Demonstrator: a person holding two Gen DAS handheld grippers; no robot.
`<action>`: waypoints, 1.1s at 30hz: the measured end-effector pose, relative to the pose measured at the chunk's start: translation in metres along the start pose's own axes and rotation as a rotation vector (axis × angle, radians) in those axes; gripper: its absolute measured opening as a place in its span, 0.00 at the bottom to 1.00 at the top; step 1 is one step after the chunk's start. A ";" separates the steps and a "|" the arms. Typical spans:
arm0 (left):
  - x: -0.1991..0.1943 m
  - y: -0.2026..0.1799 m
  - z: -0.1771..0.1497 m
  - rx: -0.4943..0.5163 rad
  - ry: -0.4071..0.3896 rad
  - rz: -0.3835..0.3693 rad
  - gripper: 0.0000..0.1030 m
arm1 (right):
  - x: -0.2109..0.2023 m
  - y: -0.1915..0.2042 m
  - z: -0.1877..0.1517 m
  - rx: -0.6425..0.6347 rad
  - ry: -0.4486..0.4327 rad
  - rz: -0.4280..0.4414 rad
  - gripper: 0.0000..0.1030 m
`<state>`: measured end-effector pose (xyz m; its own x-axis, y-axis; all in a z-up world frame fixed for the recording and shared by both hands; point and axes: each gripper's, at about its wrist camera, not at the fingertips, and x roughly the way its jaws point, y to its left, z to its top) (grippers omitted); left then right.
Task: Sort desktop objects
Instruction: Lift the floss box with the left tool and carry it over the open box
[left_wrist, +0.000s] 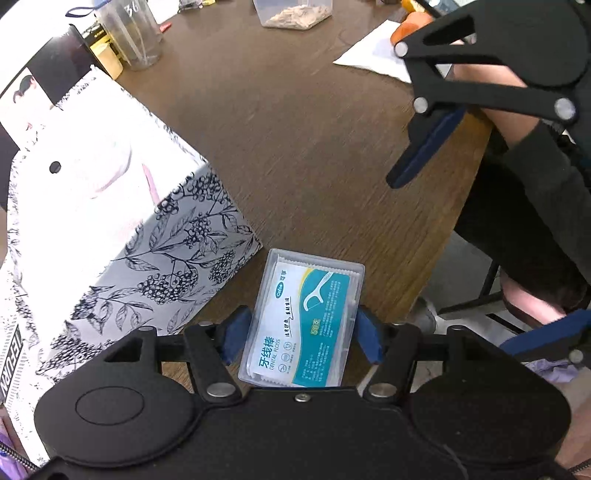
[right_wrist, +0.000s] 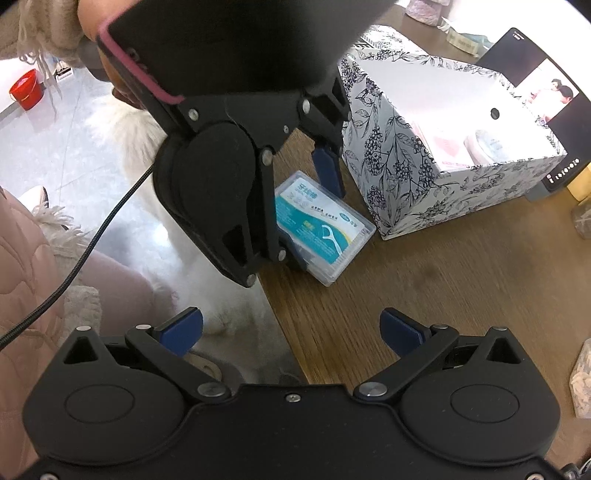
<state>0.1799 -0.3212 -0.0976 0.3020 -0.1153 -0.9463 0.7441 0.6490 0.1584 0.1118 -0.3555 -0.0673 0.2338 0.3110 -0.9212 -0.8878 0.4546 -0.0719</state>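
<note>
The dental floss box (left_wrist: 303, 321) sits on the wooden table (left_wrist: 295, 147) beside the floral box (left_wrist: 177, 236), clamped between the left gripper's (left_wrist: 301, 334) 2 fingers, long axis running forward along them. The right gripper (right_wrist: 291, 328) gapes wide, empty.

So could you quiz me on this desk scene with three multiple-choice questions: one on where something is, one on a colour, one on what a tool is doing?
1. Where is the dental floss box?
A. inside the patterned box
B. near the table edge, beside the patterned box
C. on the white paper

2. What colour are the finger pads?
A. red
B. blue
C. yellow

3. What is the right gripper doing?
A. open, holding nothing
B. clamped on the floss box
C. gripping a cup

Answers: 1 B, it sits by the patterned box at the table edge. 2 B, the pads are blue. 3 A, its fingers stand apart and empty, while the left gripper flanks the floss box.
</note>
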 end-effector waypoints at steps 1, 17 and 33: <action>-0.003 -0.001 0.000 0.000 -0.003 -0.001 0.58 | -0.001 0.000 0.001 0.001 -0.003 0.000 1.00; -0.080 0.002 -0.010 -0.080 -0.083 -0.007 0.58 | -0.034 0.013 0.017 -0.009 -0.067 -0.005 1.00; -0.134 0.010 -0.005 -0.096 -0.153 -0.021 0.58 | -0.068 0.006 0.042 0.034 -0.109 -0.036 1.00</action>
<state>0.1442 -0.2958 0.0291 0.3798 -0.2377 -0.8940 0.6932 0.7131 0.1049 0.1073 -0.3385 0.0114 0.3088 0.3822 -0.8710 -0.8645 0.4946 -0.0895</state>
